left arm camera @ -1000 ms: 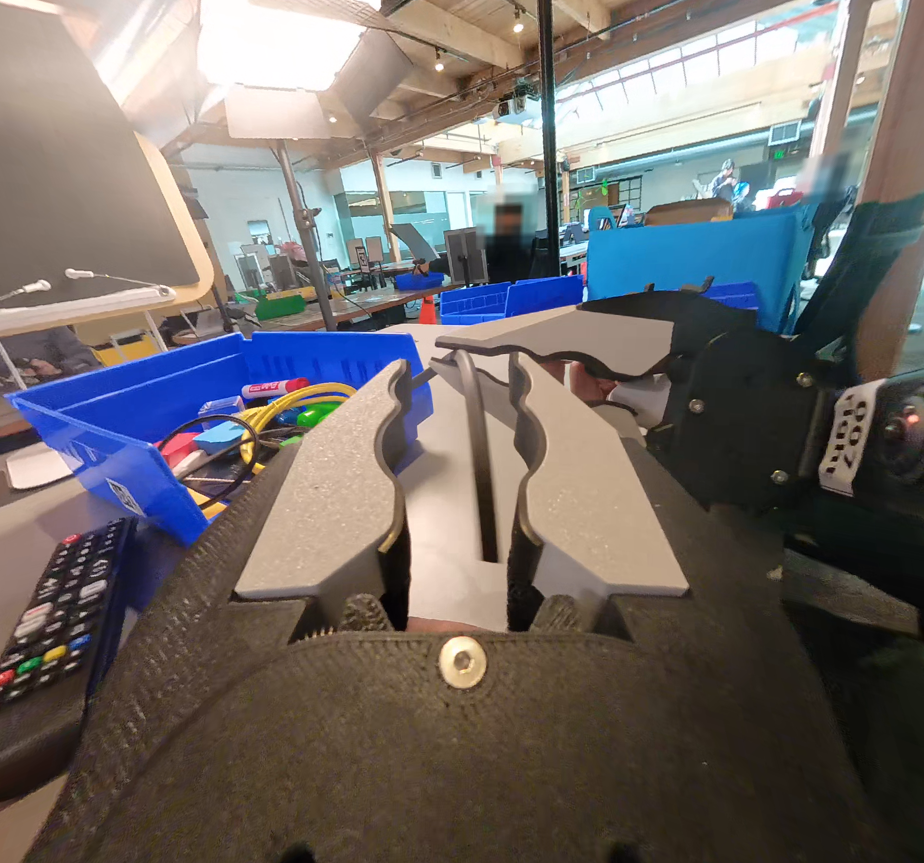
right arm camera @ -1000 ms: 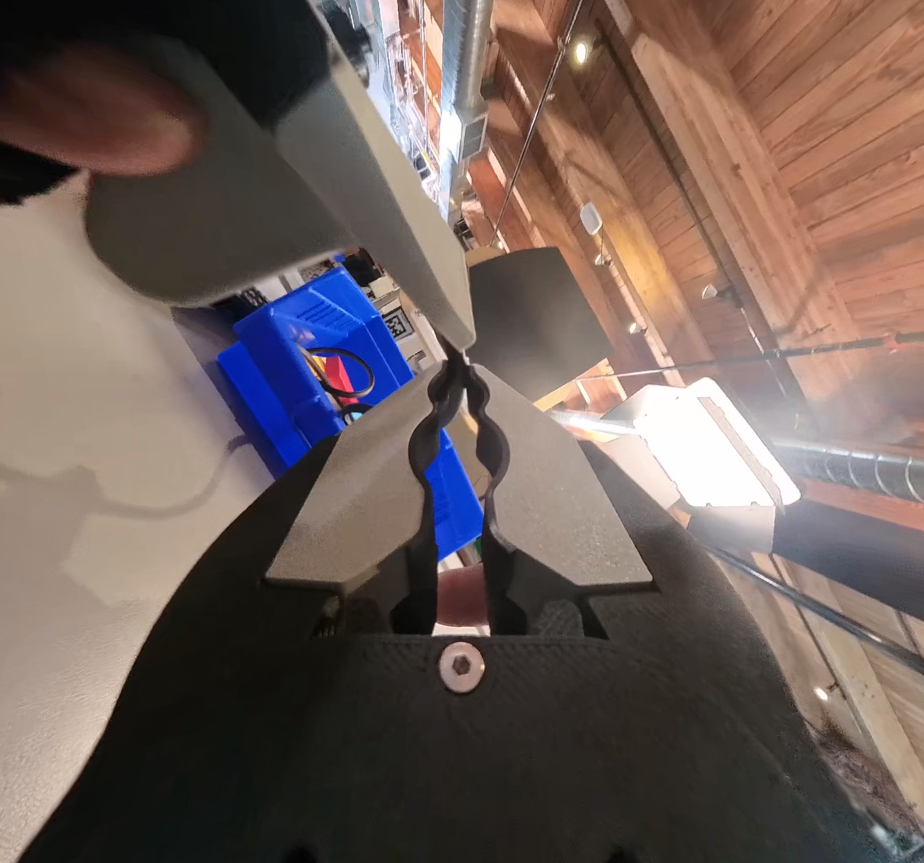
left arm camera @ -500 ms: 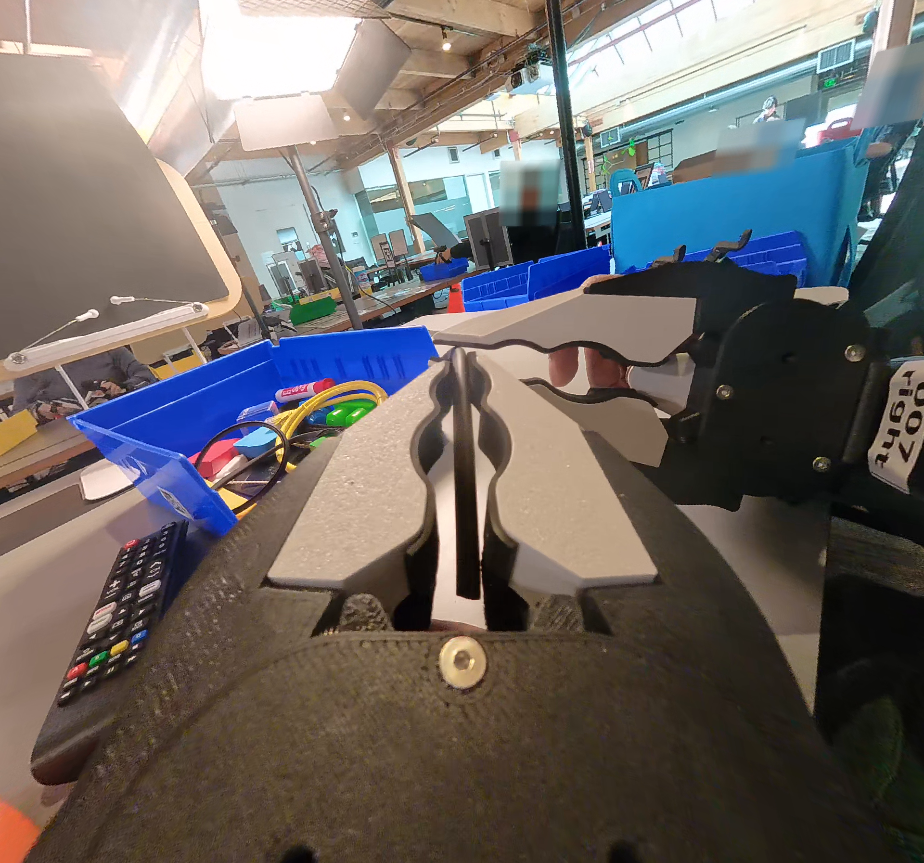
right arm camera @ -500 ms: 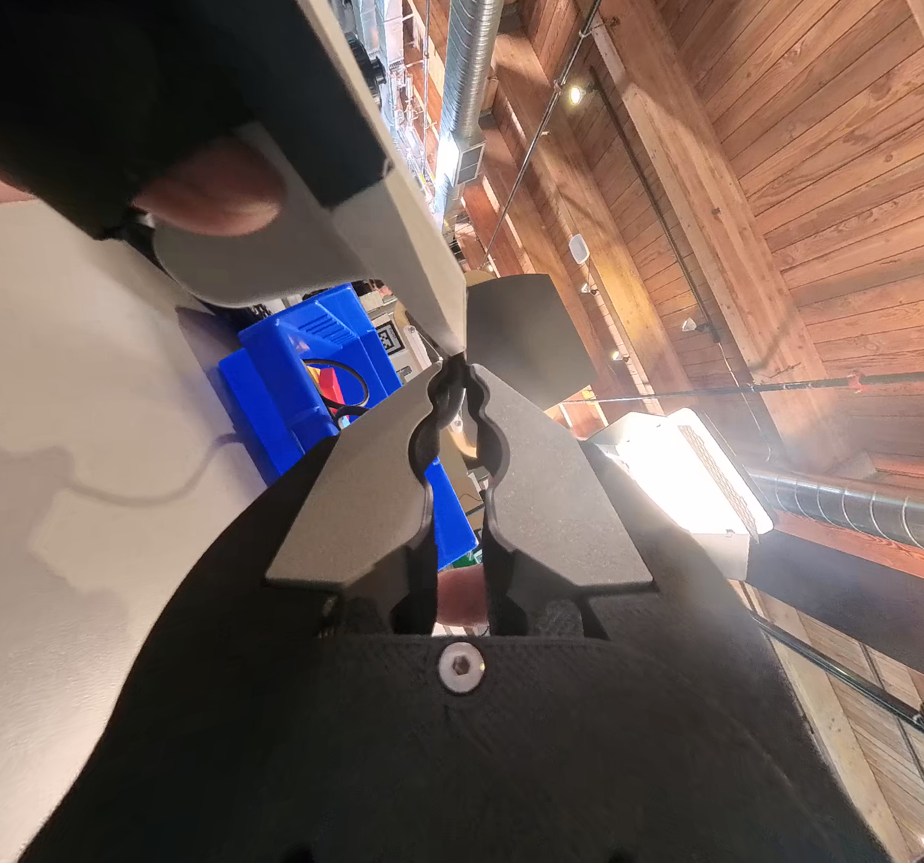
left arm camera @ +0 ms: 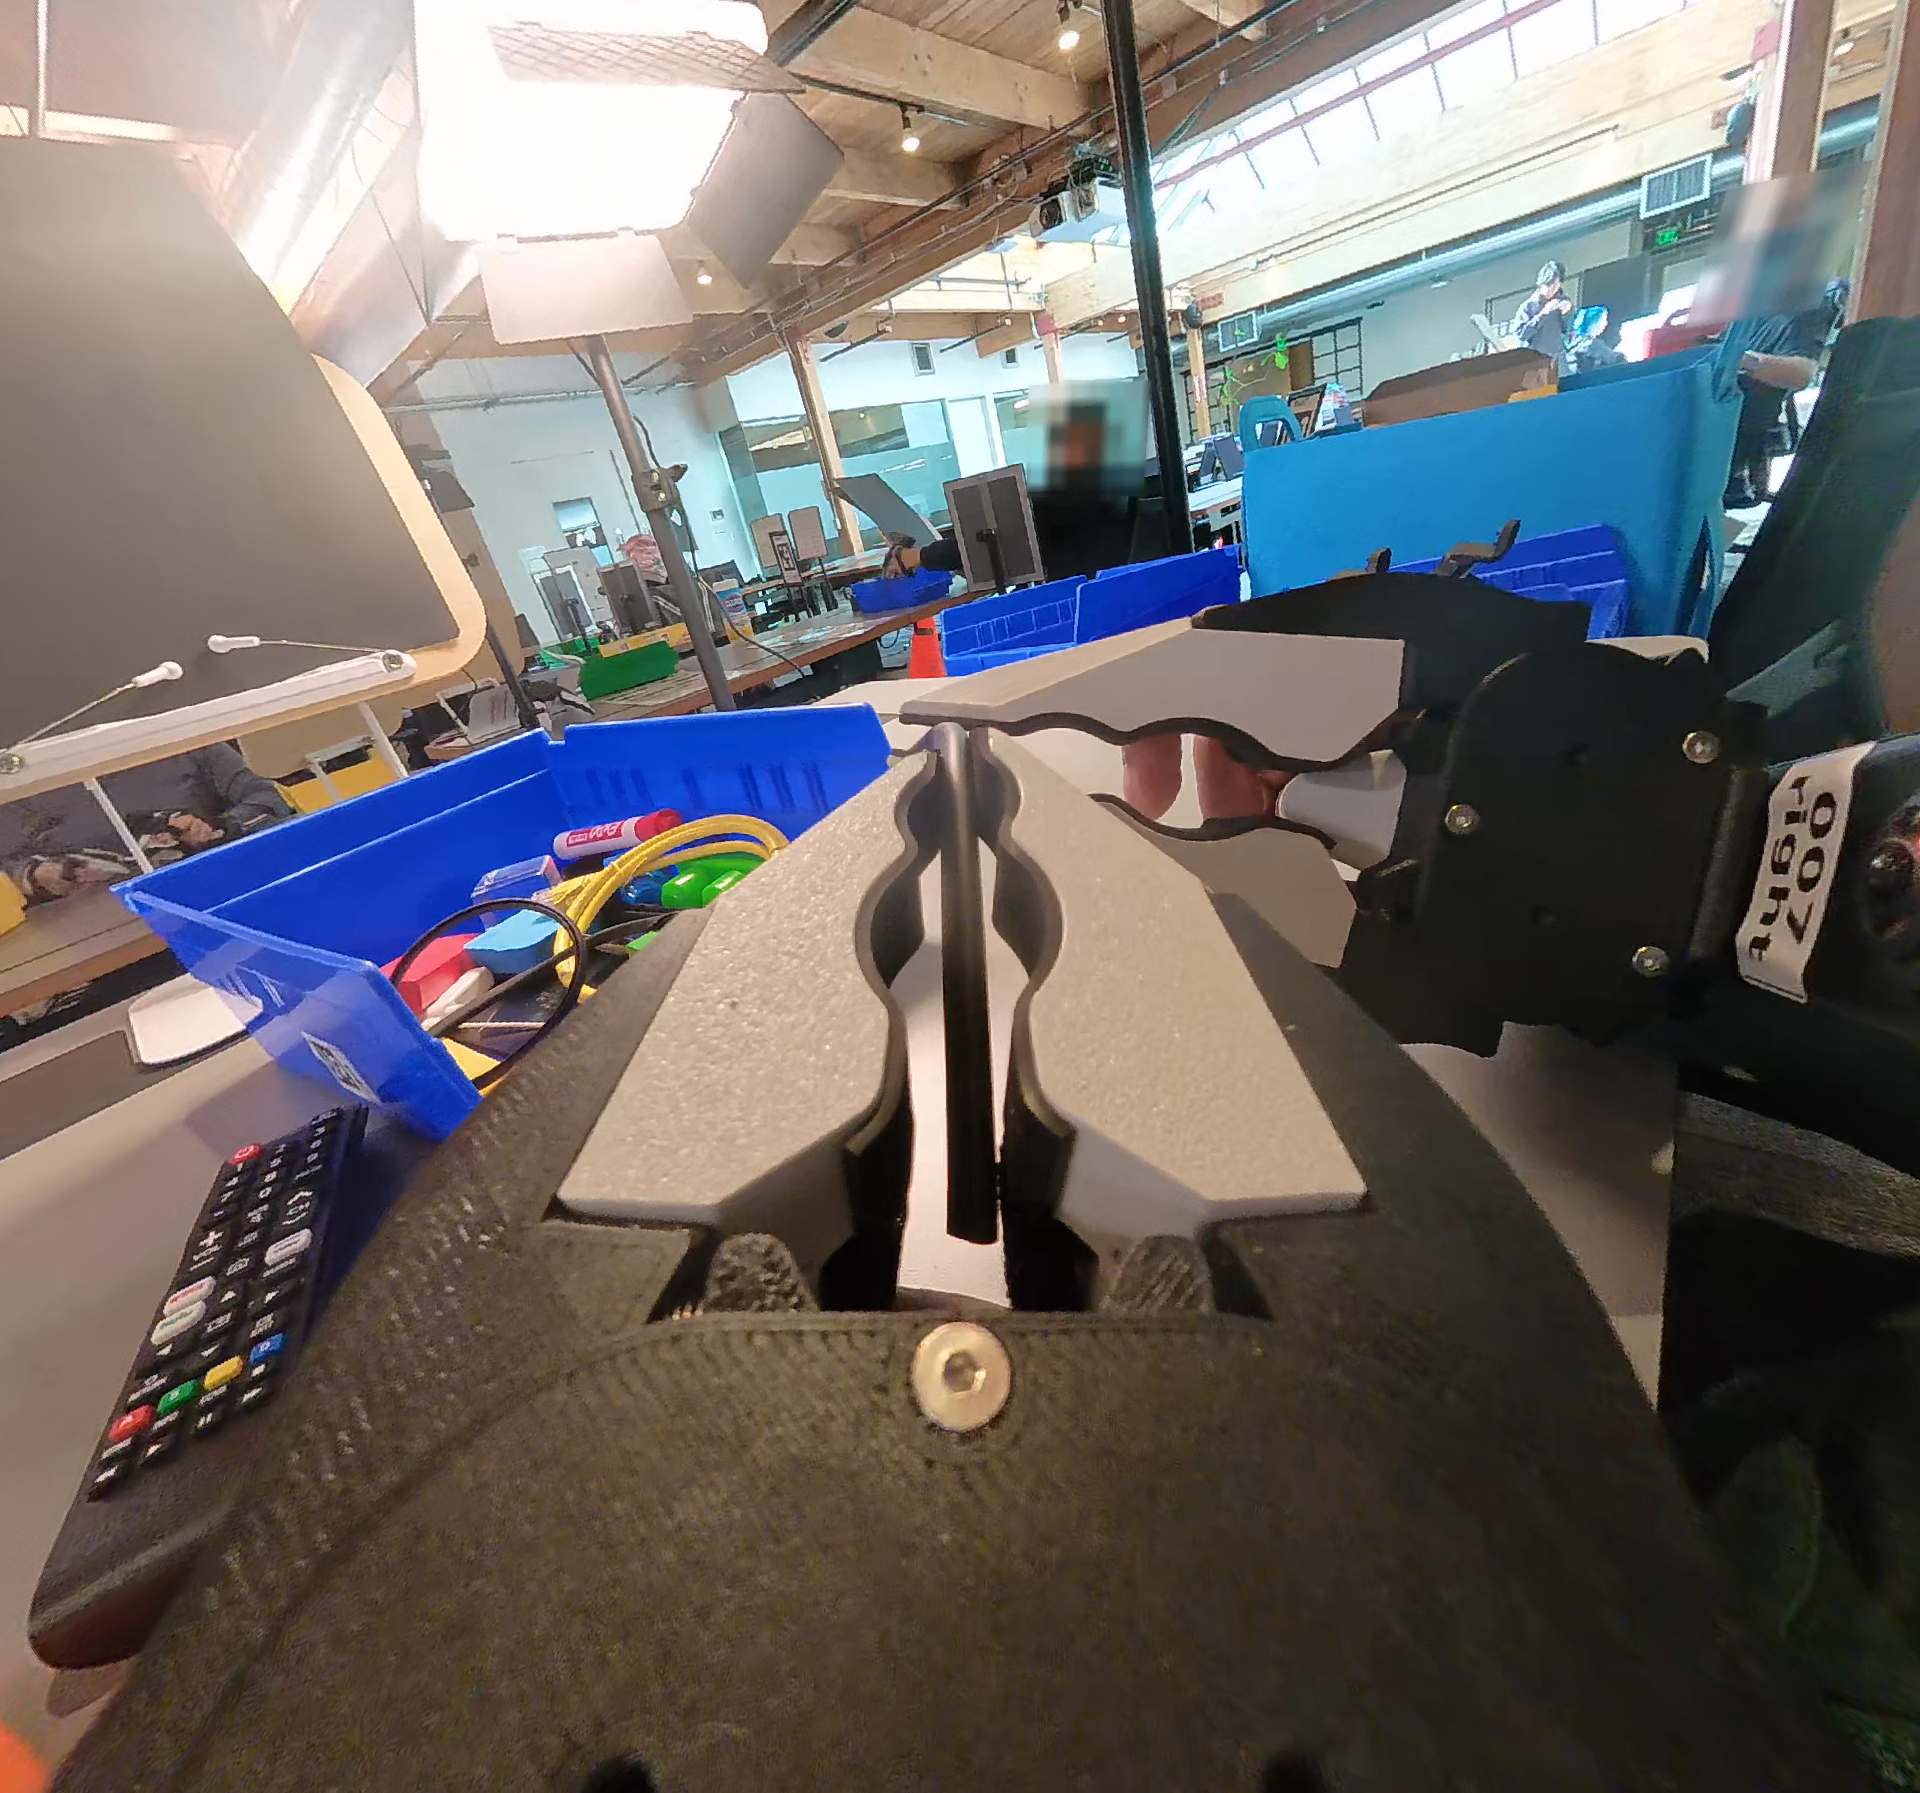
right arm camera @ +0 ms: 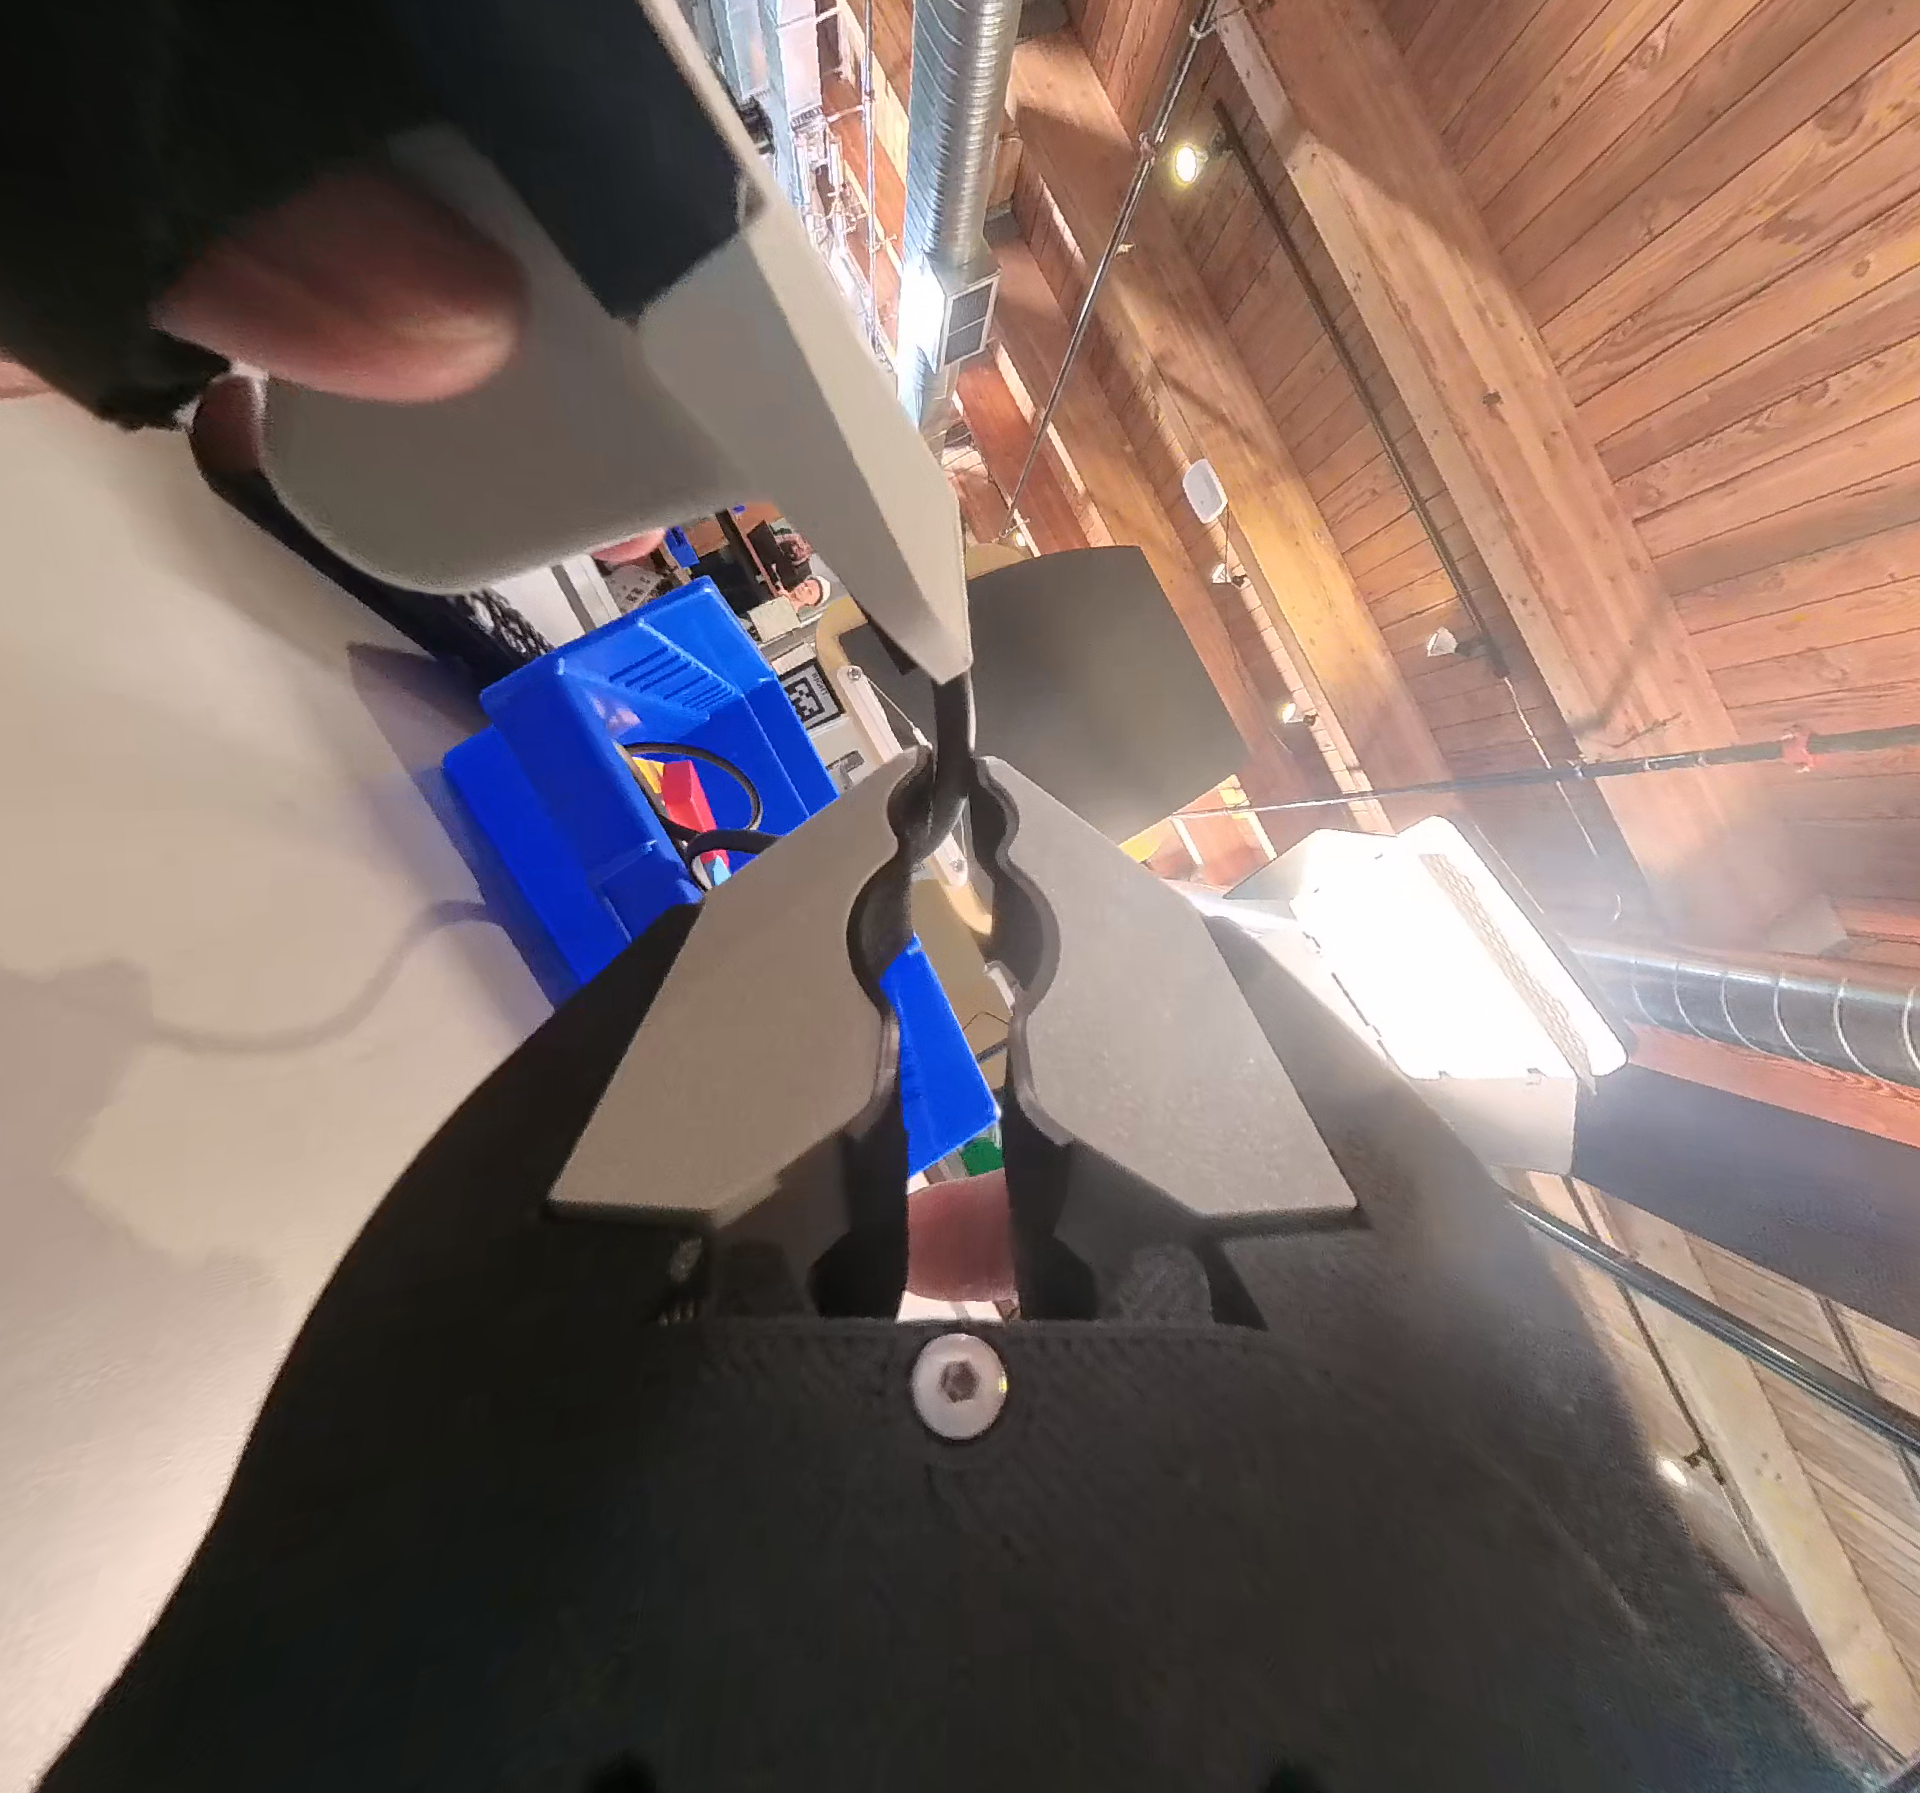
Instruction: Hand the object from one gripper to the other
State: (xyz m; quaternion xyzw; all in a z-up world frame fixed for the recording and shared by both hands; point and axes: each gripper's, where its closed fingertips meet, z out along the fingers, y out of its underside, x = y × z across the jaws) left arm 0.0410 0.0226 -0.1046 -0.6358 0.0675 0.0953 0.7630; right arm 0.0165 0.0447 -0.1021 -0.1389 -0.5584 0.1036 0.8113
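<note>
A: Between the grey fingers of the left gripper, in the left wrist view, a thin black stick-like object runs lengthwise down the narrow slot. The fingers are drawn in close on it and seem to pinch it at the tips. The right gripper comes in from the right, its fingers meeting that same tip.

B: And below?

A: A blue plastic bin of cables and coloured bits sits on the pale worktop, with a black remote control lying beside it.

B: In the right wrist view?

A: The right gripper has its fingers nearly together, closed on the black object right at the tips. The left gripper's grey finger reaches in from the upper left and touches the same spot.

B: So both hold it. What could go wrong?

A: The right's hold is only at the very tip, on a thin thing. If the left opens while that pinch is shallow, I judge the object could pivot or slip down toward the bin. If either hand pulls before the other lets go, it may twist.
</note>
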